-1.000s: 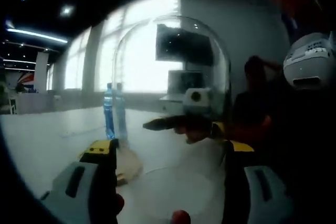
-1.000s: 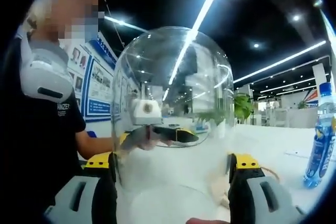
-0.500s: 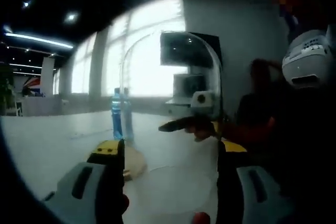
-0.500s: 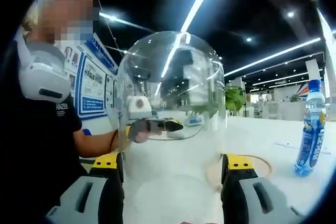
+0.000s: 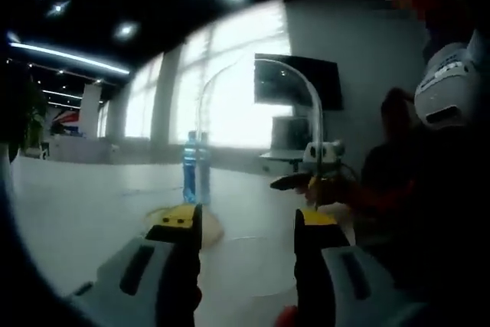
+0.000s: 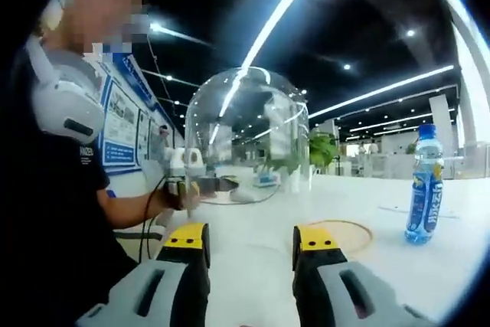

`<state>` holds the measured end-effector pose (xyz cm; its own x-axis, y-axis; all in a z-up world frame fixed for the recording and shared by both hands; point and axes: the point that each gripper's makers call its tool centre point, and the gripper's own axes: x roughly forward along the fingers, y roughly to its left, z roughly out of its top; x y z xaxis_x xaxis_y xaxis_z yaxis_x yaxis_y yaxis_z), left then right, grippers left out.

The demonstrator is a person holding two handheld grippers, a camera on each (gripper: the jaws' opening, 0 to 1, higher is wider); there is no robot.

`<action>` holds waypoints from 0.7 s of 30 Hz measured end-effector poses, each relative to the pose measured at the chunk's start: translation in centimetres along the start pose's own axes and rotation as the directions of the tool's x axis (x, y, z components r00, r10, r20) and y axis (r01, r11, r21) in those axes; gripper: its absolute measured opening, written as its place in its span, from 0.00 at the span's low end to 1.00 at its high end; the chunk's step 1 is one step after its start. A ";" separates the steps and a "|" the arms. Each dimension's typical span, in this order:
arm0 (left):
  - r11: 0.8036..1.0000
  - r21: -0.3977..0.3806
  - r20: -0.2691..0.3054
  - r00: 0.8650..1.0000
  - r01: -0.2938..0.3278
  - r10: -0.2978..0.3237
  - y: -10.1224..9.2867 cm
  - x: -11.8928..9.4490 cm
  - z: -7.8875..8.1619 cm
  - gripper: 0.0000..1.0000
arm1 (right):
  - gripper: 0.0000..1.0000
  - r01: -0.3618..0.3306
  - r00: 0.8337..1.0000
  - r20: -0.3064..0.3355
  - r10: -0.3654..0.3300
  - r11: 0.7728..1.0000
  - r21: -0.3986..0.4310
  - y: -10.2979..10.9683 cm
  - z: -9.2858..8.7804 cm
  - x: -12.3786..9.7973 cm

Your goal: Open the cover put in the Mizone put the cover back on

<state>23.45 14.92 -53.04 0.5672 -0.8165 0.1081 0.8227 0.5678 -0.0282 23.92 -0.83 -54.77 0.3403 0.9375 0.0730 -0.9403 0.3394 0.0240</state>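
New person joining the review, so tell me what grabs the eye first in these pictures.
The clear glass dome cover stands out first, standing on the white table beyond the right gripper. To its right lies a round wooden base, then a blue Mizone bottle standing upright. A person in a dark shirt stands at the left.

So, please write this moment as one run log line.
dome cover: on table, off base | wooden base: bare | Mizone bottle: upright, outside | grippers: released

A large open office or exhibition hall: long ceiling strip lights (image 6: 279, 17) over a dark ceiling, a wide white table (image 6: 367, 266), blue poster boards (image 6: 122, 124) on the left wall, potted plants (image 6: 321, 151) far off, tall bright windows (image 5: 230, 82), a wall screen (image 5: 298, 82).
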 end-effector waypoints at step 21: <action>0.987 0.090 -0.012 0.990 -0.136 0.137 0.4 -0.9 0.3 0.40 | 0.25 0.095 0.988 0.113 -0.104 0.992 0.084 -0.4 0.4 -0.5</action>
<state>23.23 15.88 -52.85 0.6753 -0.7318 0.0916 0.7311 0.6806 0.0474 24.16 -1.45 -54.40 0.4336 0.8826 0.1820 -0.9008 0.4189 0.1146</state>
